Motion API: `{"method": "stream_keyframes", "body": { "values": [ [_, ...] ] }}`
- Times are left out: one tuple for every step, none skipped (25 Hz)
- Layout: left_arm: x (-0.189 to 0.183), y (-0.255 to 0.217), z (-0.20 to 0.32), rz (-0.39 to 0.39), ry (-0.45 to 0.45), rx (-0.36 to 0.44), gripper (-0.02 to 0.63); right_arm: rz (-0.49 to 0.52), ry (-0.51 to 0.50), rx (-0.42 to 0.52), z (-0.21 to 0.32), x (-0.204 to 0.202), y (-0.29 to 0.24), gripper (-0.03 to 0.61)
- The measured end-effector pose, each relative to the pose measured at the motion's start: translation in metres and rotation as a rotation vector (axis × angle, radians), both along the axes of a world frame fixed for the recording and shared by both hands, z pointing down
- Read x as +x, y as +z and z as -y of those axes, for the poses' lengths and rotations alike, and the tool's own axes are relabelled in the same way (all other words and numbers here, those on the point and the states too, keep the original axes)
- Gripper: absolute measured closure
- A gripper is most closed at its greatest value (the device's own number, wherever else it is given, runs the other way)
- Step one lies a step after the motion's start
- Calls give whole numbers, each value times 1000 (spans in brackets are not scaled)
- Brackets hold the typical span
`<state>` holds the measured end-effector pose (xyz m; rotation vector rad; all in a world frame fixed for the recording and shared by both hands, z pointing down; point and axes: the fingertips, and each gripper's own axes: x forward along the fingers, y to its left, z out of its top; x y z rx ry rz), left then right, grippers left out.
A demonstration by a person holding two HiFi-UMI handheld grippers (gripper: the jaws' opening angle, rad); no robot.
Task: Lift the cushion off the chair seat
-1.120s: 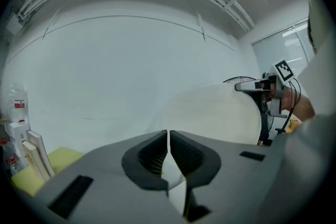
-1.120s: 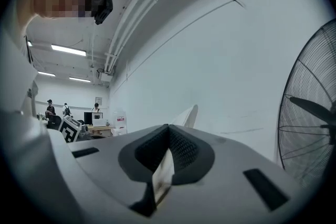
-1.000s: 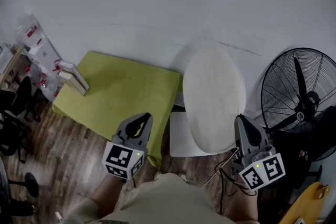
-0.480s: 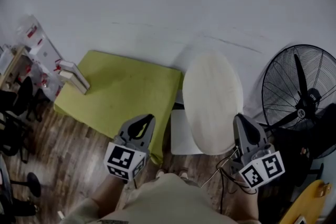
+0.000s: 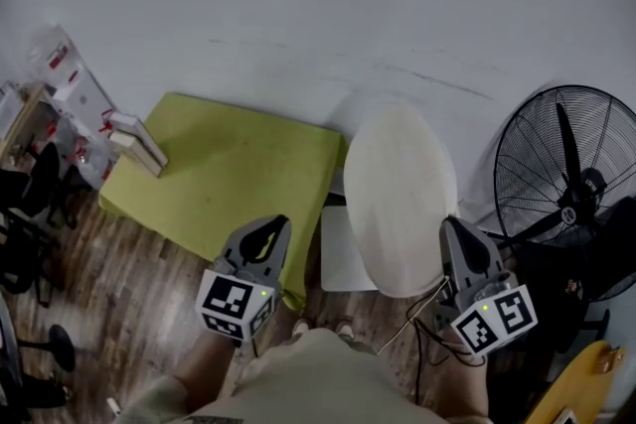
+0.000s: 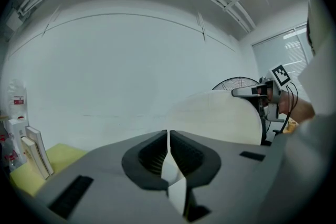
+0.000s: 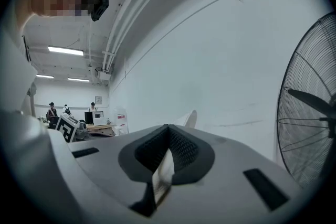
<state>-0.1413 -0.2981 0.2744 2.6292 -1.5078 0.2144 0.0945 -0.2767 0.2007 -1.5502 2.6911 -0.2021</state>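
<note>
A white oval cushion [image 5: 400, 199] hangs tilted above the white chair seat [image 5: 338, 265], clear of it. My right gripper [image 5: 454, 225] is shut on the cushion's lower right edge. In the right gripper view a cream strip of it is pinched between the jaws [image 7: 168, 128], and the cushion [image 7: 189, 118] shows edge-on beyond. The left gripper view shows the cushion [image 6: 220, 118] face-on with the right gripper [image 6: 248, 92] at its rim. My left gripper [image 5: 273, 225] is shut and holds nothing, level with the seat's left side and apart from the cushion.
A yellow-green low table [image 5: 234, 176] with a book stack [image 5: 137, 144] stands left of the chair. A large black floor fan [image 5: 571, 194] is close on the right. Black office chairs [image 5: 25, 204] stand at the far left, and cables [image 5: 427, 333] trail by my feet.
The cushion has turned slightly more edge-on and looks a little narrower. Both grippers have stayed almost where they were.
</note>
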Motion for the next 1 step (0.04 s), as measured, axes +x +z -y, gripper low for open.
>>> {"method": "stream_keyframes", "body": {
  "values": [
    [-1, 0, 1, -1, 0, 1, 581, -1, 2, 1, 0, 0, 0, 557]
  ]
}}
